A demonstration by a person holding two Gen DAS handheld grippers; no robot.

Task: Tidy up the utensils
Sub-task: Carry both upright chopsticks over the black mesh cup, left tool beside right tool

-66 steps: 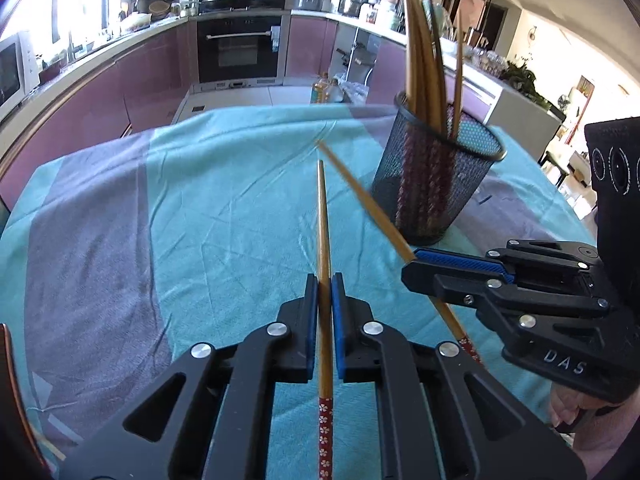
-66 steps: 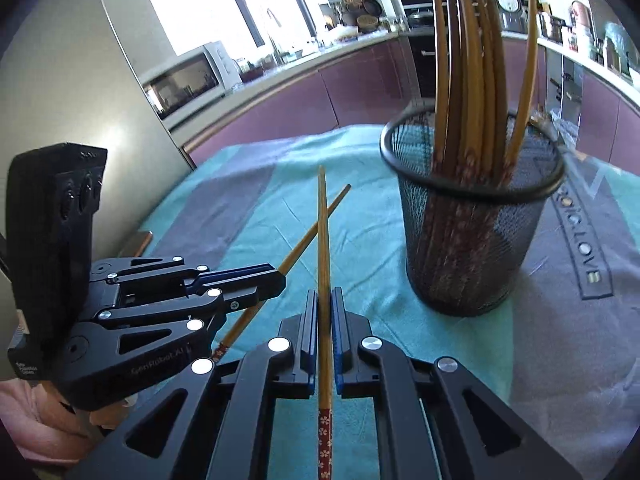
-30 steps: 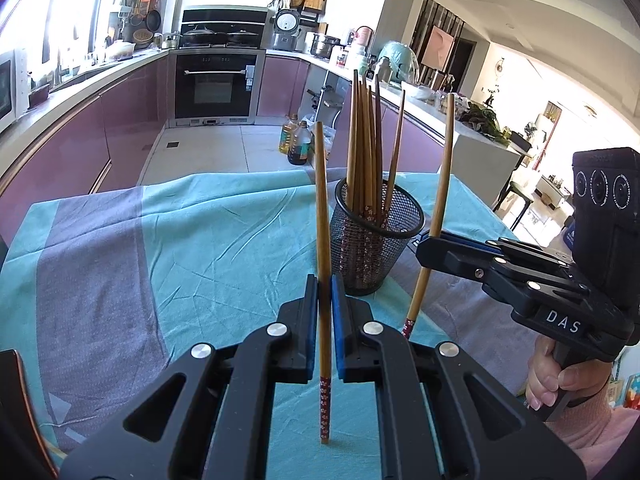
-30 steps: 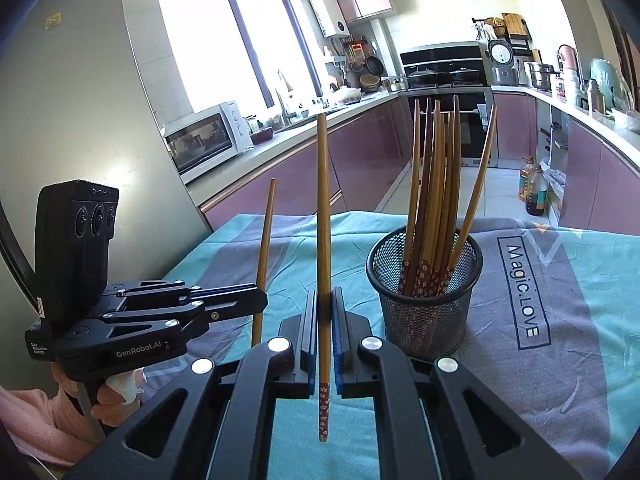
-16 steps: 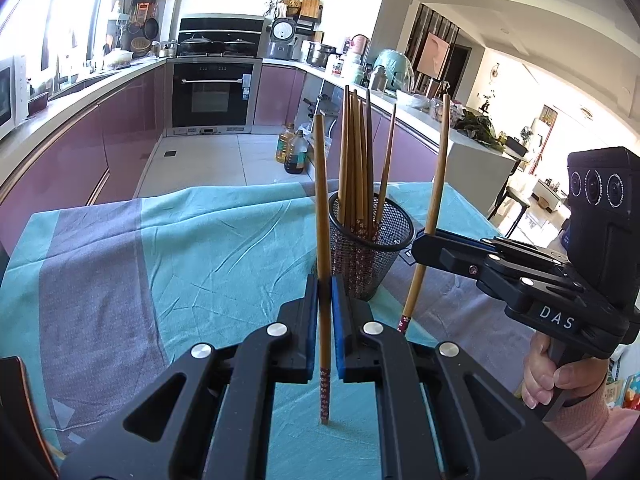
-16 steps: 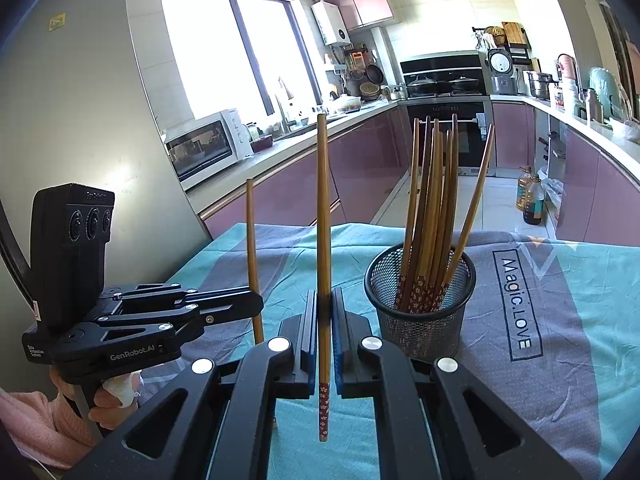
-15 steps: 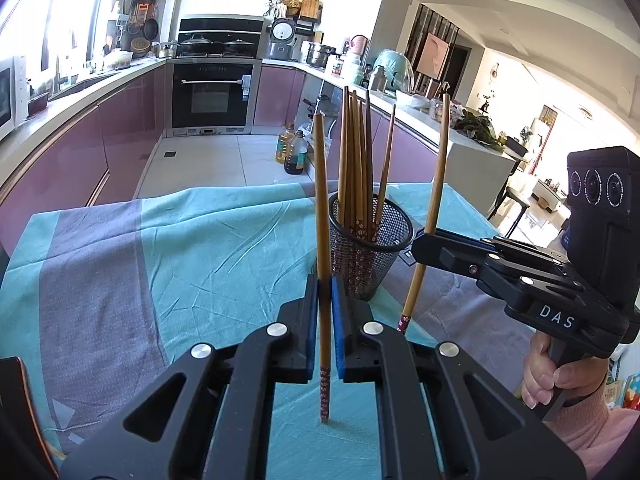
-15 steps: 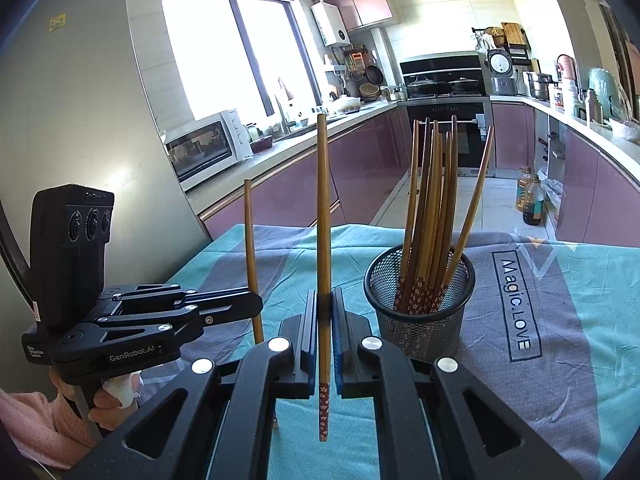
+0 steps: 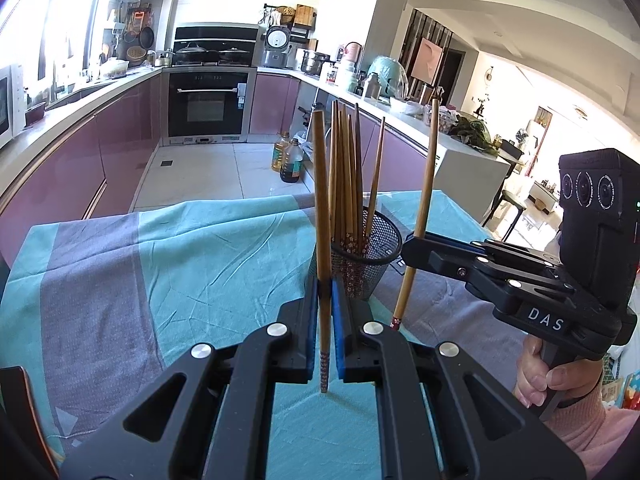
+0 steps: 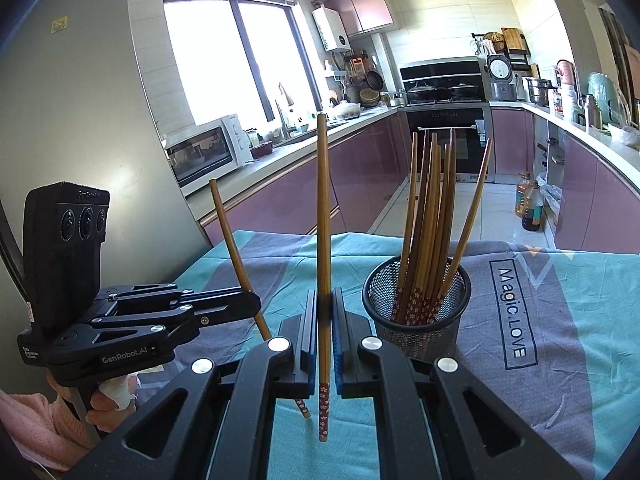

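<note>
Left gripper [image 9: 325,300] pinching upright chopstick [image 9: 322,216]. Right gripper [image 10: 325,312] pinching second chopstick [image 10: 324,240]. Mesh cup [image 10: 416,320] ahead-right of right fingertips.

2 upright wooden chopsticks [image 9: 322,240] [image 10: 324,264], mesh holder [image 10: 418,312] holding more
</note>
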